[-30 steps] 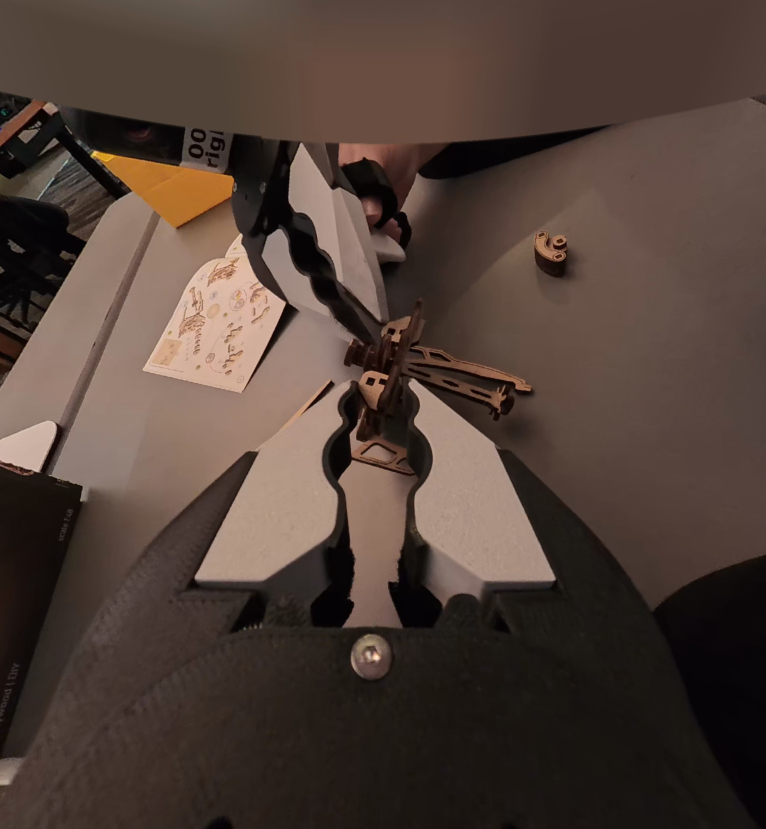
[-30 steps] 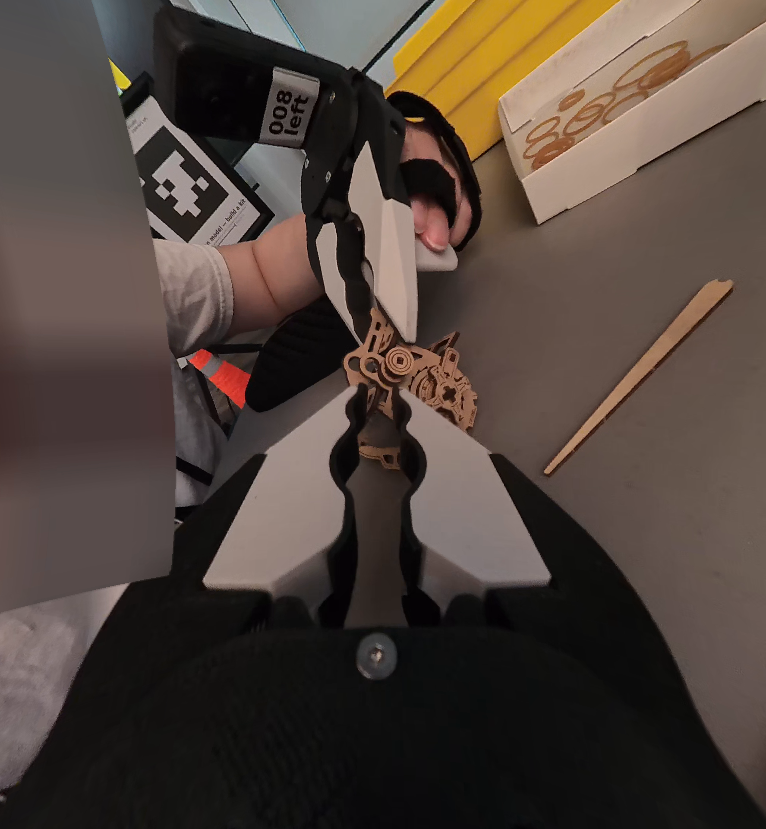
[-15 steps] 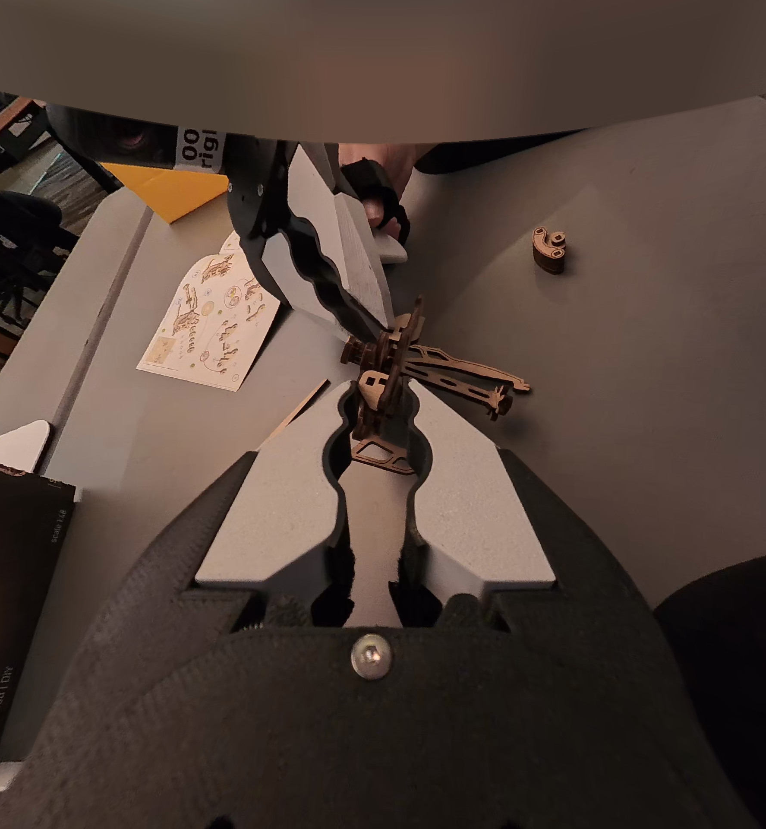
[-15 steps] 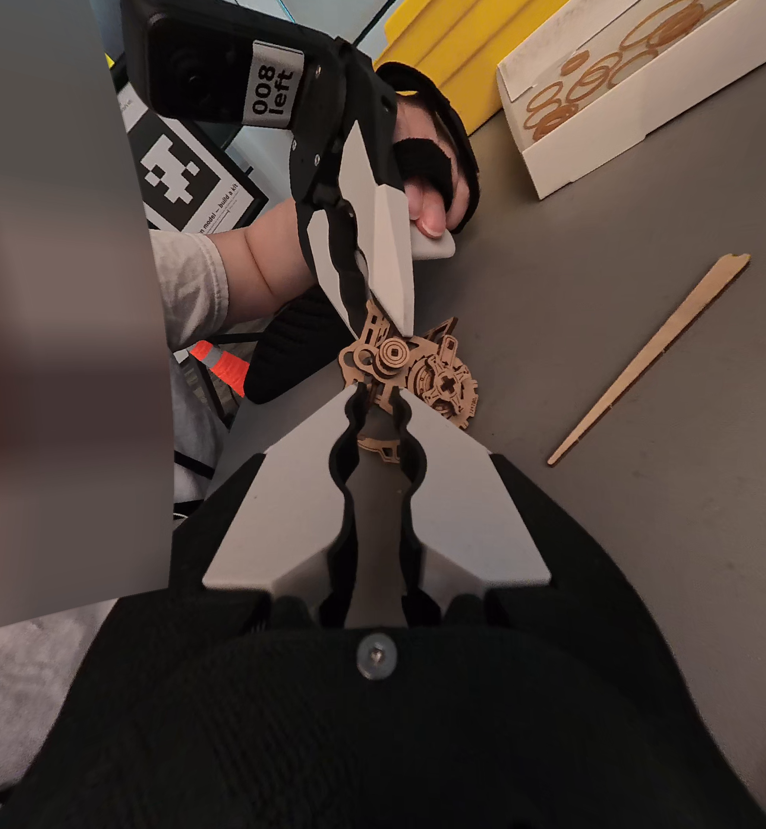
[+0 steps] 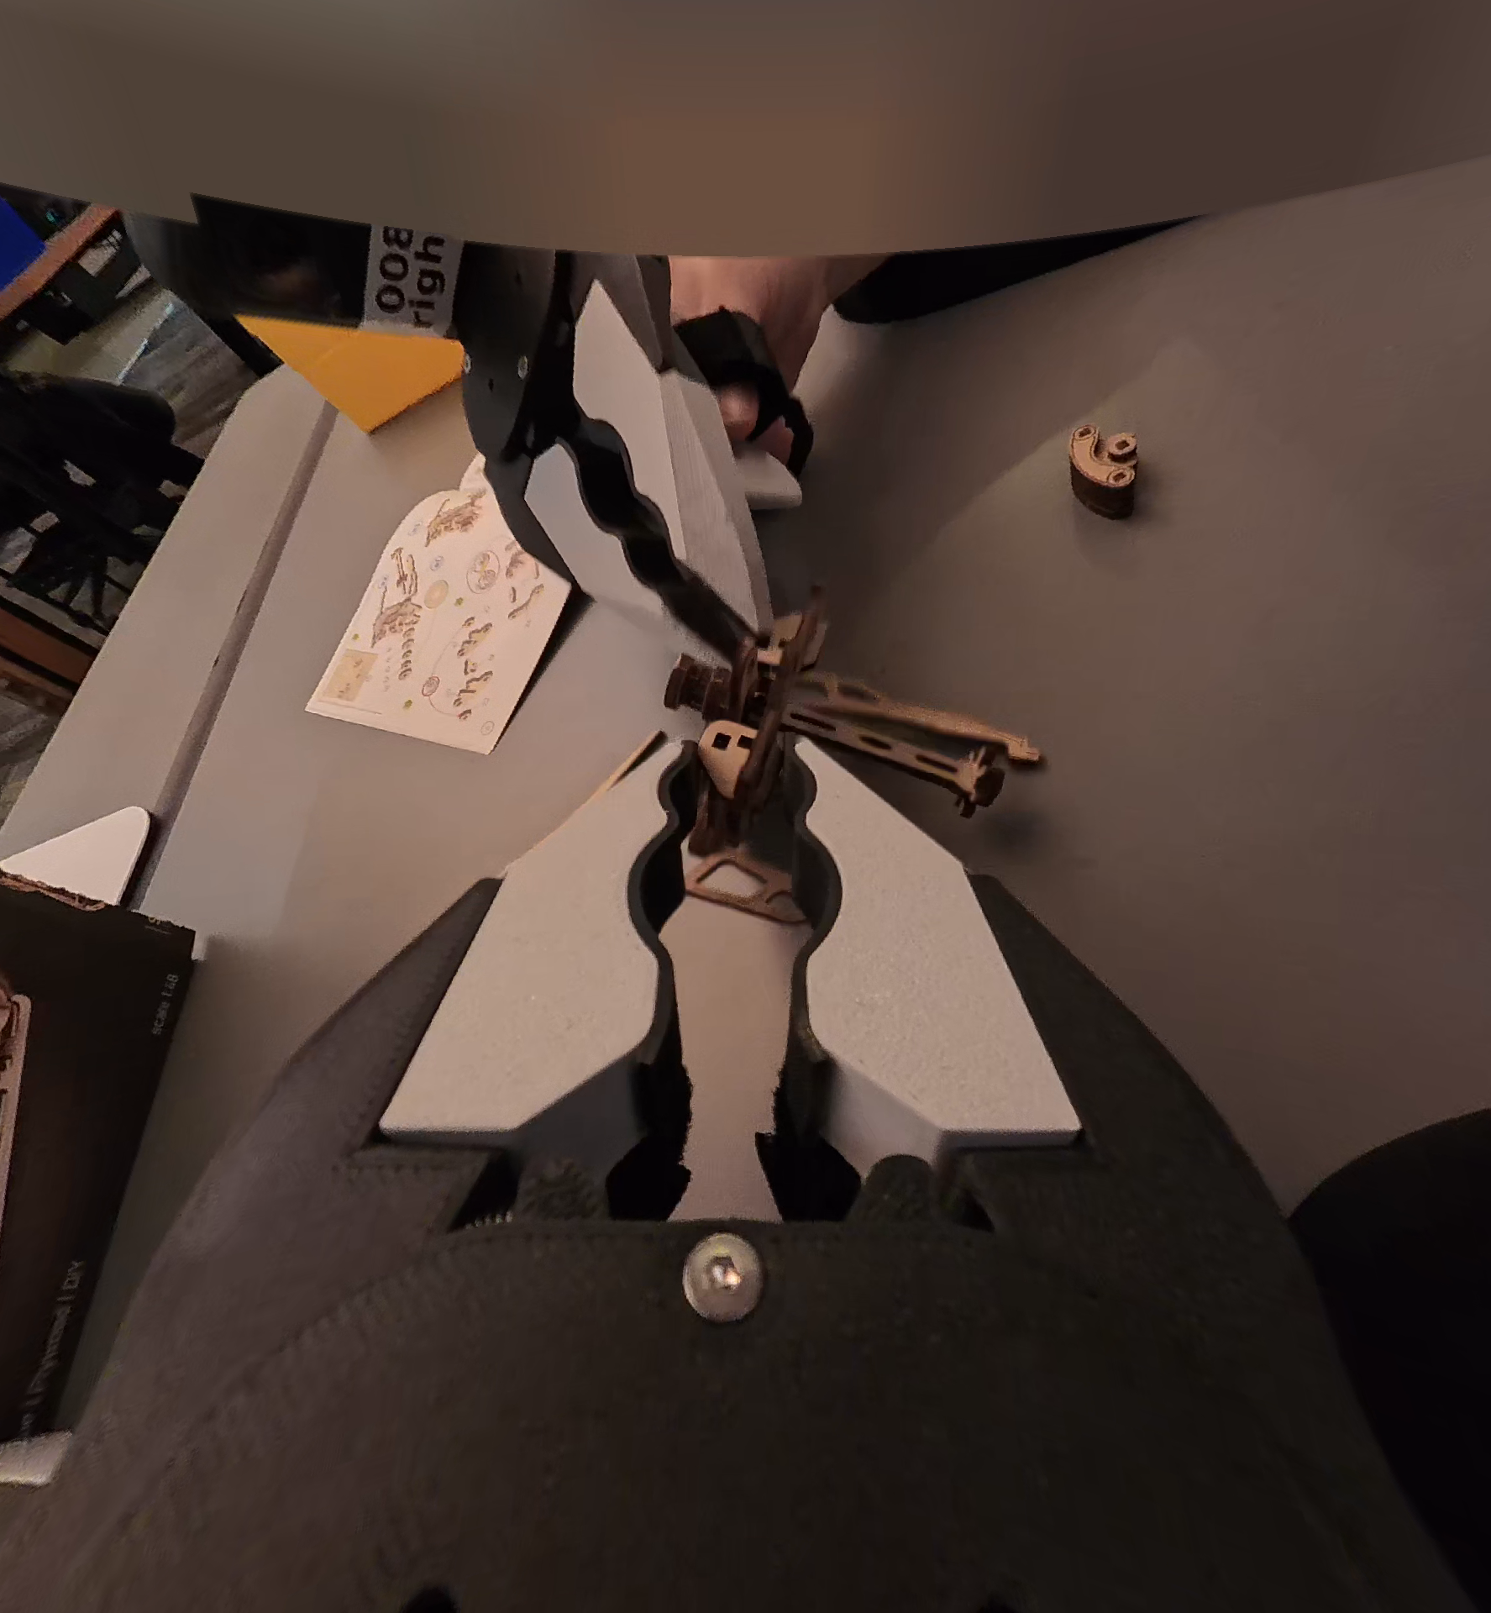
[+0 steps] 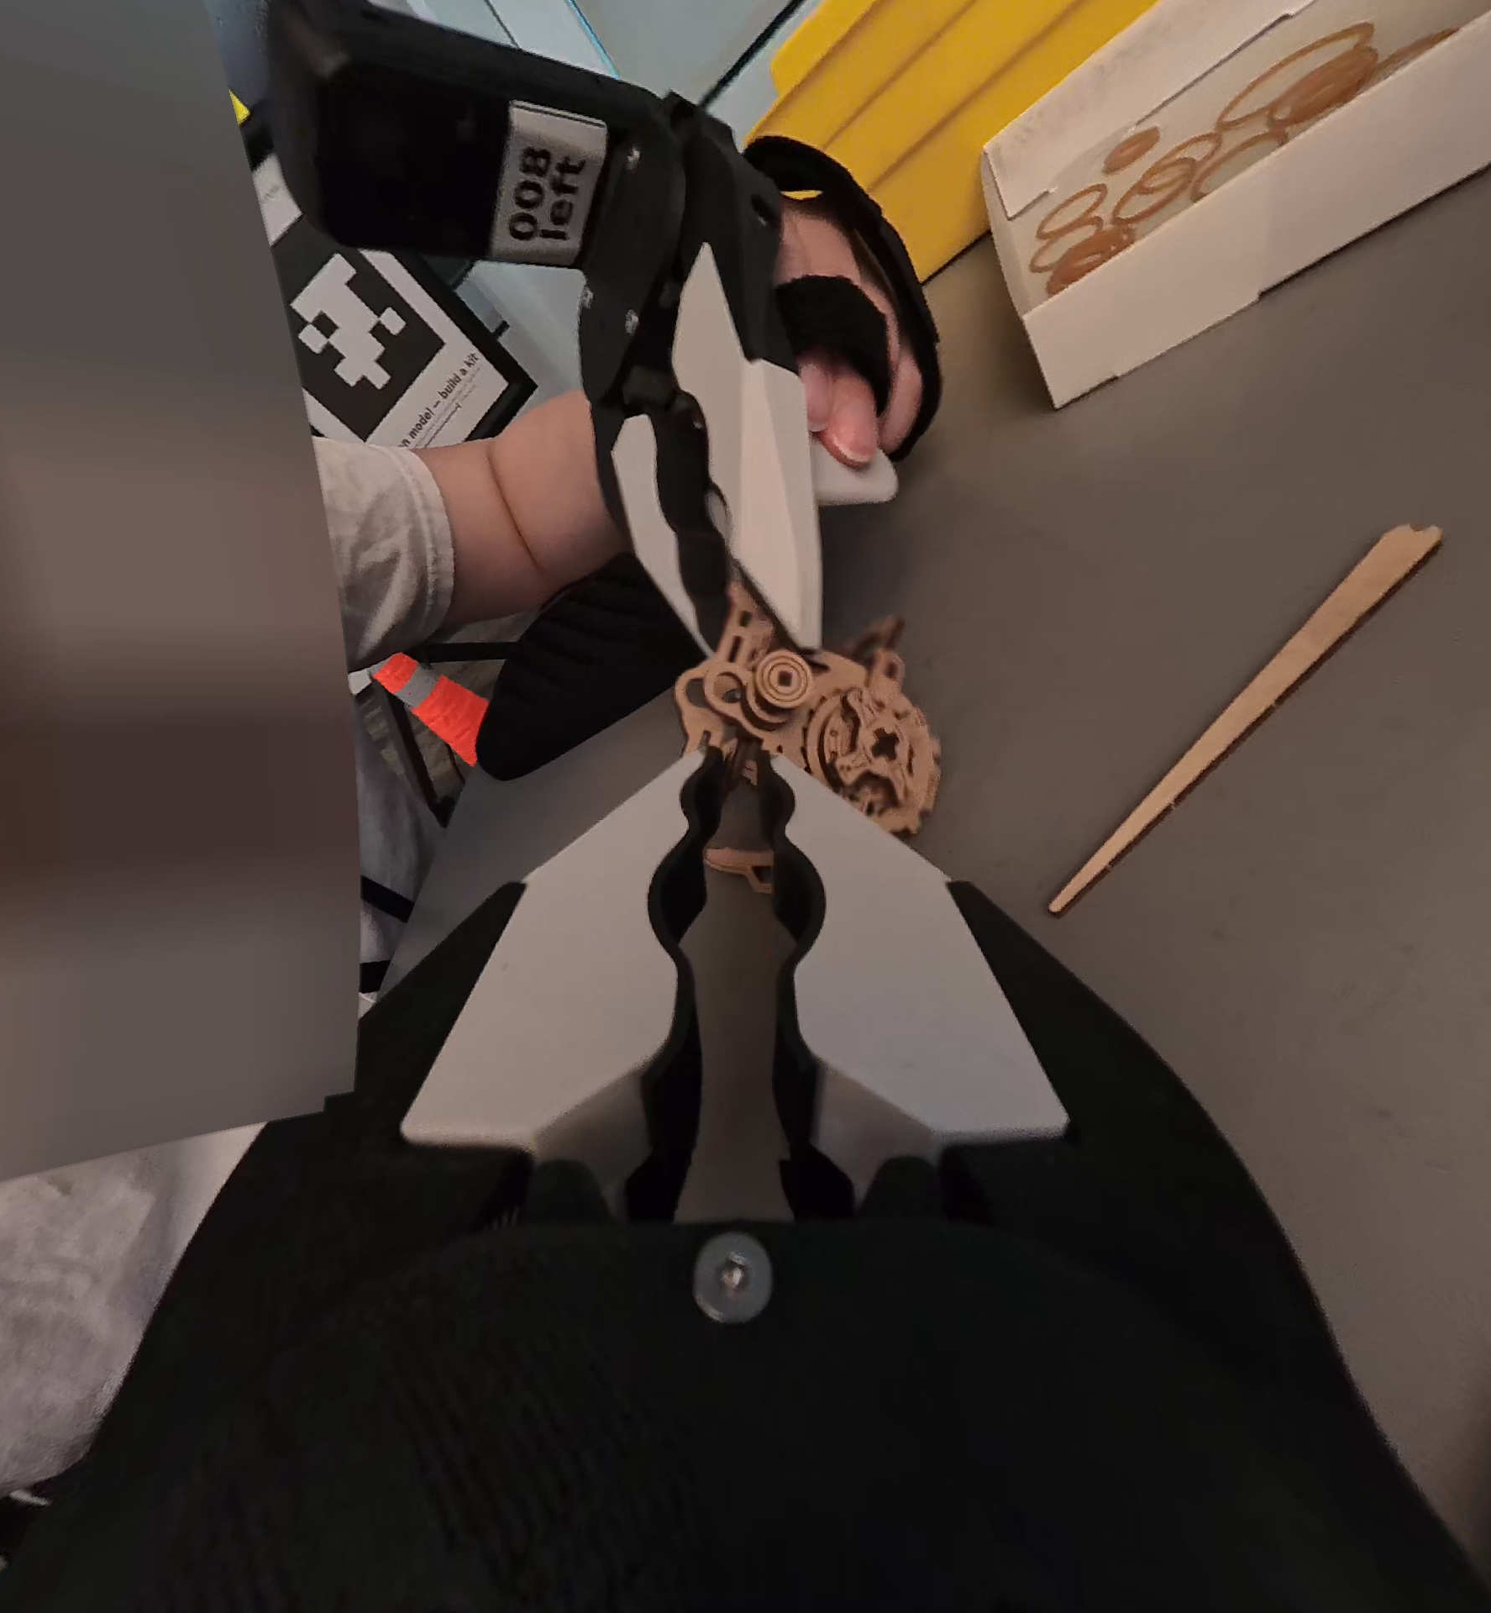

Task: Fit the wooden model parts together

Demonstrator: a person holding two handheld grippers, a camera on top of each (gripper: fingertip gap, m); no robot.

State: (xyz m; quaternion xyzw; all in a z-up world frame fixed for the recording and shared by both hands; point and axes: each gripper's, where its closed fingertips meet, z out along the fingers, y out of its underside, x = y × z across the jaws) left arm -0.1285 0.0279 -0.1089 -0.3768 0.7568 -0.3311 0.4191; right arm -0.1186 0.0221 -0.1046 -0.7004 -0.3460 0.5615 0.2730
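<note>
A laser-cut wooden model point(image 5: 759, 698) with gears point(image 6: 864, 742) and a long slotted arm point(image 5: 916, 724) is held just above the grey table point(image 5: 1248, 698). My left gripper point(image 5: 737, 759) is shut on its near edge. My right gripper point(image 6: 737, 764) is shut on the model from the opposite side. In the left wrist view the right gripper point(image 5: 746, 633) comes in from the upper left. In the right wrist view the left gripper point(image 6: 755, 628) comes in from above. A small curved wooden part point(image 5: 1104, 471) lies apart at the right.
A printed instruction sheet point(image 5: 445, 628) lies at the left, a dark kit box point(image 5: 35, 1117) at the near left. A long tapered wooden stick point(image 6: 1248, 716) lies on the table at the right. A white tray of wooden rings point(image 6: 1230, 183) and yellow boards point(image 6: 899, 122) stand behind. Both grippers' tips are close together, under 4 cm apart. From the left gripper's tips to the long tapered wooden stick point(image 6: 1248, 716) is close to 9 centimetres.
Both grippers keep their hold on the model. It has tilted and shifted slightly, and the views have drifted a little.
</note>
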